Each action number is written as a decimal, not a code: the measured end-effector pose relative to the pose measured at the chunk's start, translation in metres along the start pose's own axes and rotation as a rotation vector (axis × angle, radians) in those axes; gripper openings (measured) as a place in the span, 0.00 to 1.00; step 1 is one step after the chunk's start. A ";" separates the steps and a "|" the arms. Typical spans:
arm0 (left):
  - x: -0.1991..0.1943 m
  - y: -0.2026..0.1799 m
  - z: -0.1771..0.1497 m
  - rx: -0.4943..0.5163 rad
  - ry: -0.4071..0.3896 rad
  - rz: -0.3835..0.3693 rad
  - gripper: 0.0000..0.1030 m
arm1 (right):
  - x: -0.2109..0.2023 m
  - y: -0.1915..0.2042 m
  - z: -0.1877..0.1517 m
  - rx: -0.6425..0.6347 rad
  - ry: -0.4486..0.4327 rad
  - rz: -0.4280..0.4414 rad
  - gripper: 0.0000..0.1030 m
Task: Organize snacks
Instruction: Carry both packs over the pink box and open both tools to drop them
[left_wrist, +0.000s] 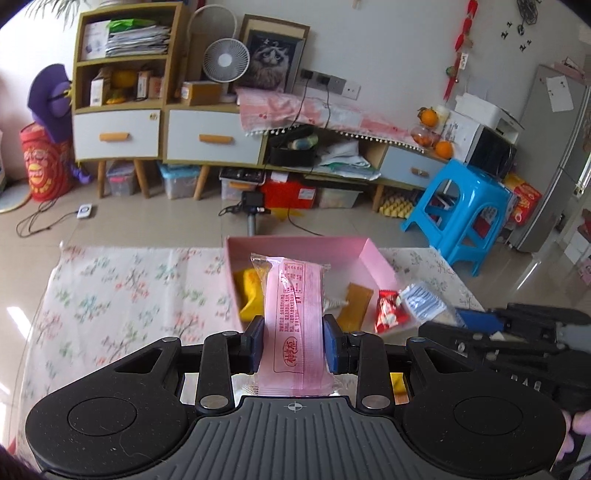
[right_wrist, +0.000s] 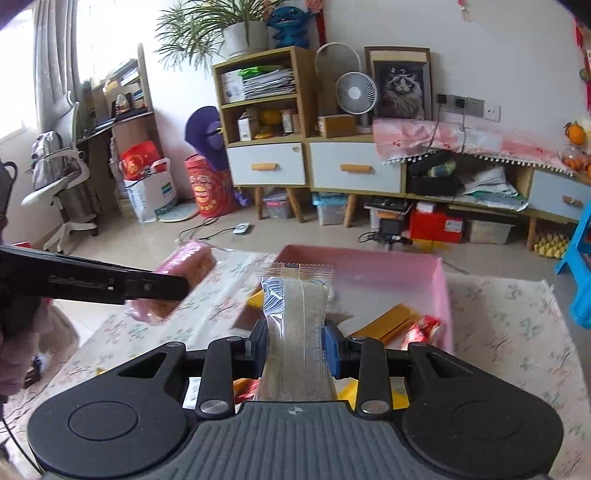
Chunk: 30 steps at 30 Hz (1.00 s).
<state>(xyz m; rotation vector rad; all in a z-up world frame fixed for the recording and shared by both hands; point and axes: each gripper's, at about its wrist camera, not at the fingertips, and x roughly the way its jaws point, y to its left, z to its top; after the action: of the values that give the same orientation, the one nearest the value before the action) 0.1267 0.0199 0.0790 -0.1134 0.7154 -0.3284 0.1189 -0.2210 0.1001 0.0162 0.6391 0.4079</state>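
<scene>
We note the left matte-black plastic two-finger gripper (left_wrist: 294, 341): ribbed grey centre plate with a white crosshair mark, two round recessed discs, silver rivets on the black linkage bars, blue finger pads (left_wrist: 334, 345). The right matte-black plastic two-finger gripper (right_wrist: 295, 349) matches, one pad blue. Side on, its body bears embossed lettering, illegible.

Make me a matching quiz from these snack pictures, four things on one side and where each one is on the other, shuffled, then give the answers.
Things:
1. pink packet
2. blue-and-clear packet
3. red wrapper
4. pink box

Places:
A. open on the floral tablecloth
B. clamped in the right gripper
C. lying by the box's near right corner
D. clamped in the left gripper

Pairs: 1-D, 2-B, 3-C, 4-A
</scene>
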 end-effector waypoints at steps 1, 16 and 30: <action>0.005 -0.002 0.003 0.005 0.000 0.003 0.28 | 0.002 -0.005 0.003 0.004 -0.004 -0.004 0.19; 0.089 -0.021 0.036 -0.058 -0.020 -0.027 0.29 | 0.044 -0.101 0.028 0.318 -0.074 0.023 0.19; 0.177 -0.047 0.029 0.040 -0.007 -0.045 0.28 | 0.096 -0.116 0.007 0.405 0.075 0.000 0.19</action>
<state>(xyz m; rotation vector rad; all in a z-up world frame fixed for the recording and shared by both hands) 0.2583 -0.0837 0.0004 -0.0932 0.6996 -0.3846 0.2356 -0.2910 0.0343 0.3876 0.7874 0.2743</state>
